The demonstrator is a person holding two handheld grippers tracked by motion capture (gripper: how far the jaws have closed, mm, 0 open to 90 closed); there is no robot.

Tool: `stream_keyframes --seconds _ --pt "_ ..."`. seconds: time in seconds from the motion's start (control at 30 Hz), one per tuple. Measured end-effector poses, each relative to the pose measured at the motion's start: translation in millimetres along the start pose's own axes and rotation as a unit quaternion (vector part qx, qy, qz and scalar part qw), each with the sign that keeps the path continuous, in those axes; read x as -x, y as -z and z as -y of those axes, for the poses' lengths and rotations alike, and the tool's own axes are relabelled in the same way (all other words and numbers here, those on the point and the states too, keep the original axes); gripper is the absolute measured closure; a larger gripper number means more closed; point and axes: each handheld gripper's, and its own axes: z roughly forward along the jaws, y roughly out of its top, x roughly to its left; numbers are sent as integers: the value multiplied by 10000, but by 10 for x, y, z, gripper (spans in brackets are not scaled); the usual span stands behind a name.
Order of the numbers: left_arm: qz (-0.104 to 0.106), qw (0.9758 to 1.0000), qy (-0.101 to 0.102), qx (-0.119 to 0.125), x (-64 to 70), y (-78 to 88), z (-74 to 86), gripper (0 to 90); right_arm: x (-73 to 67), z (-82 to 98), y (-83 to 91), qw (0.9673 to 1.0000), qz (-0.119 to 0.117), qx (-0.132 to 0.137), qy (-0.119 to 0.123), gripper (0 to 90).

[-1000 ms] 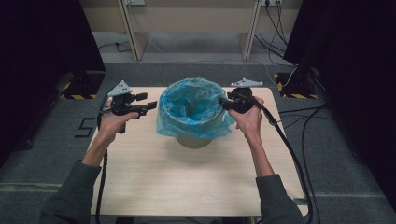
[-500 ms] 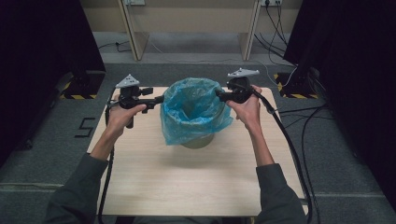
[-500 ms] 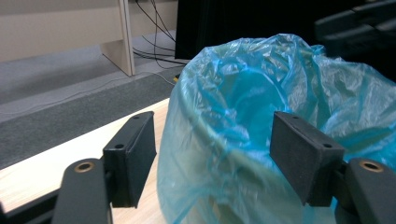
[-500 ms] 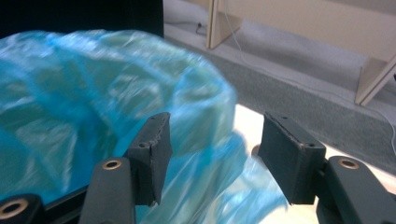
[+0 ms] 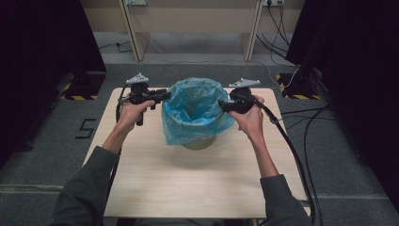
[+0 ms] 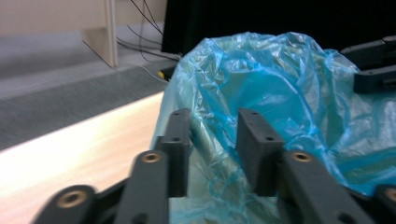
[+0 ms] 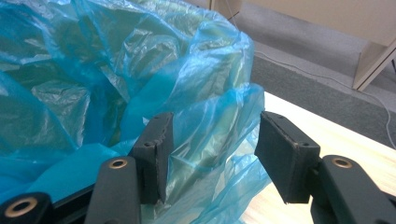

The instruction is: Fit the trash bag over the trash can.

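A blue plastic bag lines a pale round bin at the far middle of the wooden table. My left gripper is at the bag's left rim. Its jaws have just been closing and still stand apart, with the crinkled film between them. My right gripper is at the right rim. Its jaws have closed a little and remain wide around a loose fold of bag, the pads not pinching it. The right gripper's jaws also appear beyond the bag in the left gripper view.
Black curtains stand on both sides. Cables trail across the grey floor at the right, and one runs down the table's right edge. Desk legs stand behind the table. A floor mark like a 5 lies to the left.
The left hand has moved away from me and in toward the bag's rim, and its jaws have narrowed. The bag now stands taller and narrower over the bin. The right hand has hardly shifted.
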Motion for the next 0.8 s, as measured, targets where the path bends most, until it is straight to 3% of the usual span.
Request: stream_keyframes --seconds 0.1,0.17,0.33,0.47,0.6,0.63,0.8 --pt "-80 9999 -79 96 1 70 -41 846 3 8 10 10000 -43 34 -18 461" --pt "-136 9998 -135 53 -13 92 -42 886 12 1 20 10000 -35 82 -38 460" --pt "-397 9990 -214 -40 -132 109 39 897 8 -4 44 9999 -60 133 -68 459" --pt "-440 9986 -214 -195 -198 62 243 895 24 6 109 9997 -67 221 -87 459" --pt "-429 9985 -264 -214 -175 99 335 801 32 28 179 9995 -67 301 -115 441" --pt "-433 9984 -301 -178 -156 142 316 732 14 44 212 9994 -87 302 -110 423" --pt "-470 9980 -412 84 -44 362 161 586 -63 135 374 9987 -160 470 -70 398"
